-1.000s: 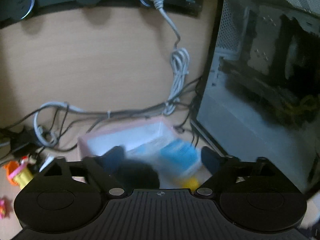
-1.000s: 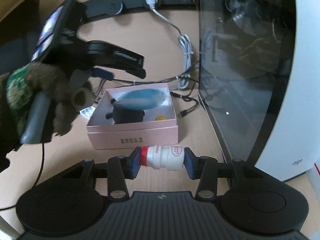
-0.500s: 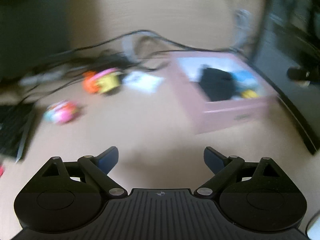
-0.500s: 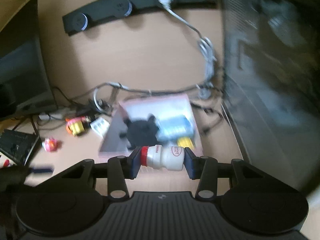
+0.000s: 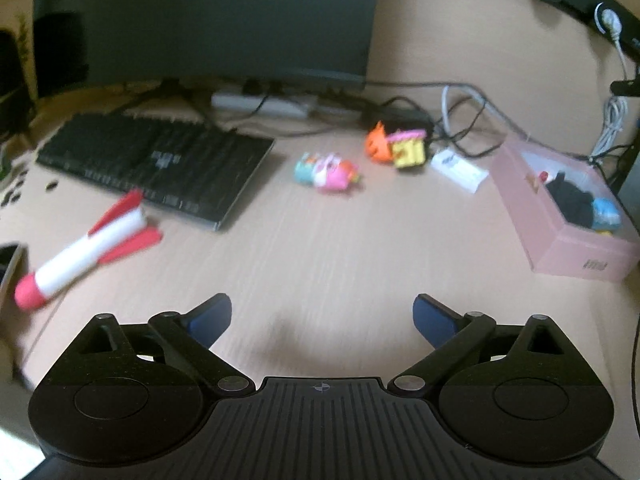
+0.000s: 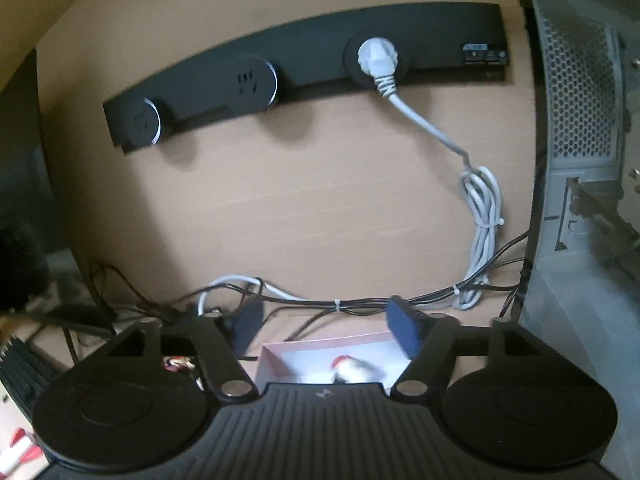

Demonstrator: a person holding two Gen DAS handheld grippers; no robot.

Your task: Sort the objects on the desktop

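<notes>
Desk [image 5: 320, 248] toys show only leftward; both tongs, left [image 5: 322, 314] and right [image 6: 325, 326], just spread, empty.

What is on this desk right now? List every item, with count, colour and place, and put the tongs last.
pink box: 1, pink, right side of the desk, open.
small bottle: 1, white with red cap, blurred, inside the box.
black item: 1, inside the box beside a blue one.
toy rocket: 1, white and red, left, lying down.
keyboard: 1, black, back left.
small toys: 2 clusters, pink and orange-yellow, centre back.
monitor: 1, dark, behind the keyboard.
socket strip: 1, black, on the wall, one white plug.
left tongs: open, empty.
right tongs: just opened, above the box.
</notes>
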